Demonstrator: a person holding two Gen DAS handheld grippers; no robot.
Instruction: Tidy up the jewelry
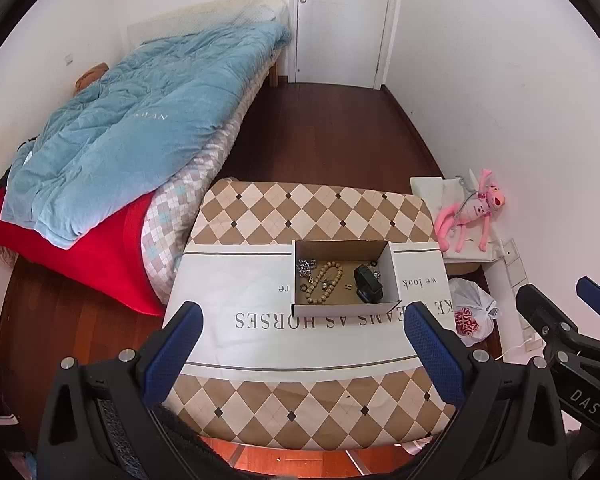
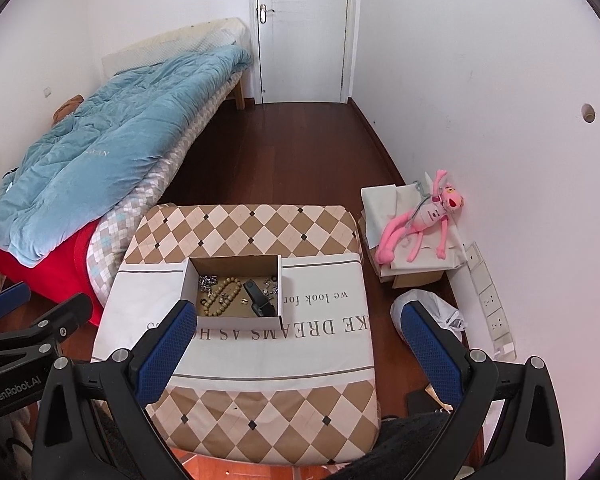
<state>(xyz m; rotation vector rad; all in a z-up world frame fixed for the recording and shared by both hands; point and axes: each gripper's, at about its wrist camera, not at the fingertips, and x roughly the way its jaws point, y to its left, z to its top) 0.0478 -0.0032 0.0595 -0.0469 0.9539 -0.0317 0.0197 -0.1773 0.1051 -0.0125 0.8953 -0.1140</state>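
An open cardboard box (image 1: 346, 309) (image 2: 238, 323) sits on the cloth-covered table (image 1: 260, 208) (image 2: 324, 344). Inside lie a wooden bead bracelet (image 1: 326, 282) (image 2: 222, 294), a silver chain (image 1: 303, 267) (image 2: 207, 281), a black watch (image 1: 367, 283) (image 2: 258, 298), and small rings and earrings. My left gripper (image 1: 304, 338) is open and empty, held above the table's near side, short of the box. My right gripper (image 2: 296, 338) is open and empty, just right of the box; it also shows at the right edge of the left wrist view (image 1: 556, 300).
A bed with a blue quilt (image 1: 140, 120) (image 2: 112, 136) stands left of the table. A pink plush toy (image 1: 472, 210) (image 2: 420, 216) lies on boxes at the right wall. A white plastic bag (image 1: 472, 312) (image 2: 432, 312) sits on the wooden floor. A door (image 2: 300, 28) is at the back.
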